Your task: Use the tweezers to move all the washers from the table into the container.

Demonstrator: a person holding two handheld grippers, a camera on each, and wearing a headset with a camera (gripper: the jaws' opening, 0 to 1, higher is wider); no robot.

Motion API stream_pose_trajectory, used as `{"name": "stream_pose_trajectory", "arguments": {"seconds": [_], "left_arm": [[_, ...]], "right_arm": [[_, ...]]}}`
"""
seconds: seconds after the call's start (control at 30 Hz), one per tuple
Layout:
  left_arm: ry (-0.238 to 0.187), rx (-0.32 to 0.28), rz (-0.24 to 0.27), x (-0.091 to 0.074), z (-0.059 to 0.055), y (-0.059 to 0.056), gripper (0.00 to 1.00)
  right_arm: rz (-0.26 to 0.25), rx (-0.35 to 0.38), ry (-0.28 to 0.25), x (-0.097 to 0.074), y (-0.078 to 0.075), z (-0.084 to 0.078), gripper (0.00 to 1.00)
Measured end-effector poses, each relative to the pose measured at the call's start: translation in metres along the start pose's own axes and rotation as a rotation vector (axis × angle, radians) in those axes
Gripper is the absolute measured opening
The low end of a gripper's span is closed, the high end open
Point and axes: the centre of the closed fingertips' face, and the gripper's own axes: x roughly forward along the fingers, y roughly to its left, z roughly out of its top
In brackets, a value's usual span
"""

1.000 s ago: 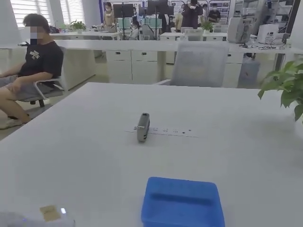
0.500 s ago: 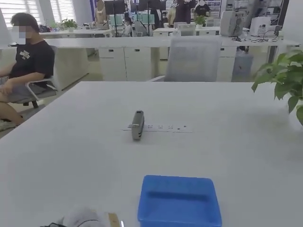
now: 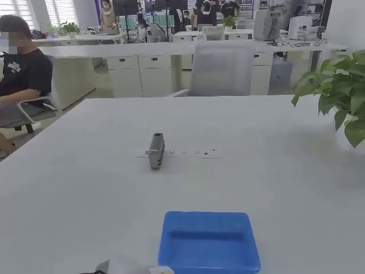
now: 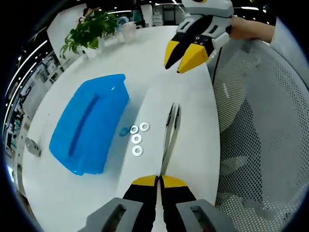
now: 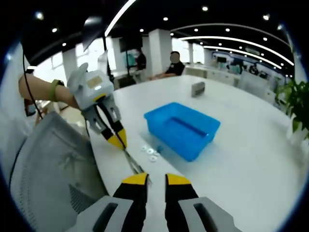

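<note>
Steel tweezers point(image 4: 170, 133), clamped in our left gripper point(image 4: 158, 179), point straight ahead; the washers point(image 4: 136, 139) lie just left of their shaft, beside the blue container point(image 4: 87, 125); our right gripper point(image 4: 173, 67) hovers beyond, jaws slightly parted, empty

tweezers point(image 4: 169, 135) rear end hidden under left gripper point(image 4: 158, 180), plant point(image 3: 333, 85) cropped

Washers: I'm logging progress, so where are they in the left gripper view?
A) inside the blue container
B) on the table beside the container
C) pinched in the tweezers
B: the washers lie on the table, between the blue container and the tweezers that the left gripper holds.
</note>
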Motion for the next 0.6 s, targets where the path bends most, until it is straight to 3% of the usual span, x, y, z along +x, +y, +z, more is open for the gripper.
{"name": "stream_pose_trajectory", "arguments": {"seconds": [0.13,0.33,0.4,0.5,0.6], "left_arm": [[-0.017,0.035,-0.01,-0.006,0.004,-0.006,0.0],[-0.043,0.047,0.008,-0.026,0.013,-0.012,0.0],[-0.068,0.044,0.028,-0.036,0.02,-0.014,0.0],[-0.119,0.025,0.012,-0.05,0.031,-0.023,0.0],[-0.119,0.015,0.04,-0.061,0.034,-0.026,0.0]], "right_arm": [[0.016,-0.02,0.005,0.002,0.005,0.0,0.09],[0.062,-0.112,0.042,0.007,0.02,-0.004,0.08],[0.074,-0.126,0.046,0.008,0.023,-0.004,0.08],[0.088,-0.146,0.055,0.009,0.027,-0.005,0.09],[0.103,-0.173,0.055,0.01,0.031,-0.005,0.1]]}}
